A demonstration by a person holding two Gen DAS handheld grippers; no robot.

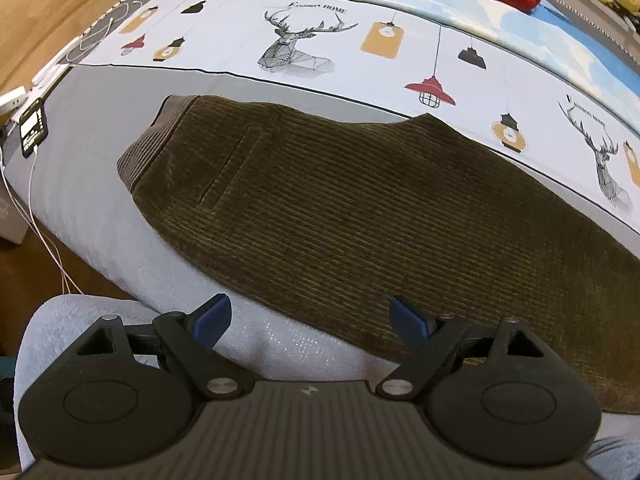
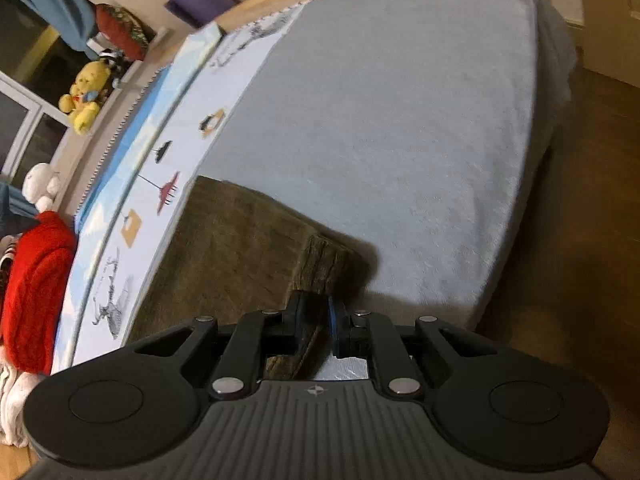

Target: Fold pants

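Olive-brown corduroy pants (image 1: pixel 340 216) lie flat on the grey blanket of a bed (image 1: pixel 92 184), waistband at the far left, a back pocket showing. My left gripper (image 1: pixel 310 316) is open and empty, hovering over the near edge of the pants. In the right wrist view the pants (image 2: pixel 228 248) stretch away to the left. My right gripper (image 2: pixel 318 324) is shut on the leg end of the pants, the fabric pinched between its blue pads and lifted a little off the blanket.
A printed sheet with deer and lamps (image 1: pixel 304 44) runs along the far side of the bed. A red knit garment (image 2: pixel 36 292) and yellow plush toys (image 2: pixel 84 96) sit beyond it. A phone with white cables (image 1: pixel 34 132) lies at the bed's left edge.
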